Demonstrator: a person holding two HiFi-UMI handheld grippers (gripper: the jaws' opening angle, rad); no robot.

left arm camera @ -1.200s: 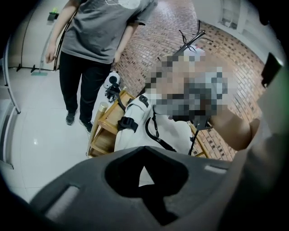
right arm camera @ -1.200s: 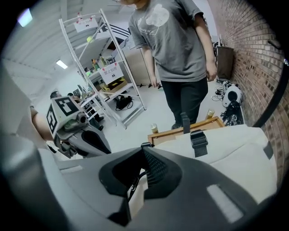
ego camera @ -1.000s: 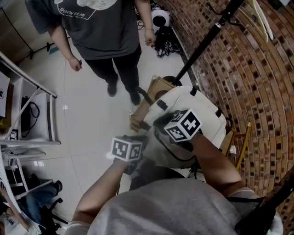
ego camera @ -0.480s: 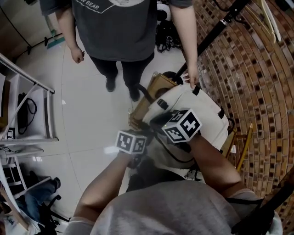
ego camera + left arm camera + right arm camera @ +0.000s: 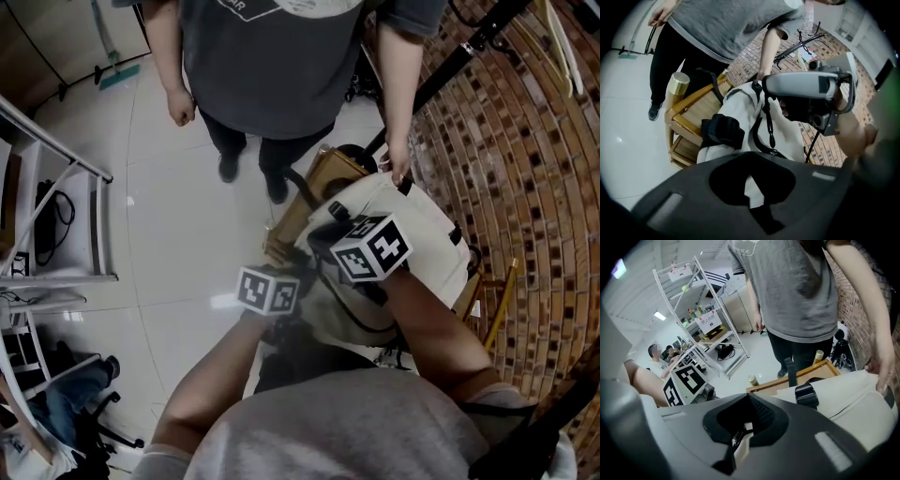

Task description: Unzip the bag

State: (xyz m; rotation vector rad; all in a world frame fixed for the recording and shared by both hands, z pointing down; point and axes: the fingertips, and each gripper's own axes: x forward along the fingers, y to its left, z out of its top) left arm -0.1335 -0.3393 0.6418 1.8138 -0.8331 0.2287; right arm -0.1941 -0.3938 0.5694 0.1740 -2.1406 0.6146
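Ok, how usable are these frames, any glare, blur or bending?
Head view: sharp, but the brick wall bows with the lens; small glare spots on the floor. Left gripper view: black corners, bag clear, left gripper dark and soft up close. Right gripper view: ceiling lamp blown out.
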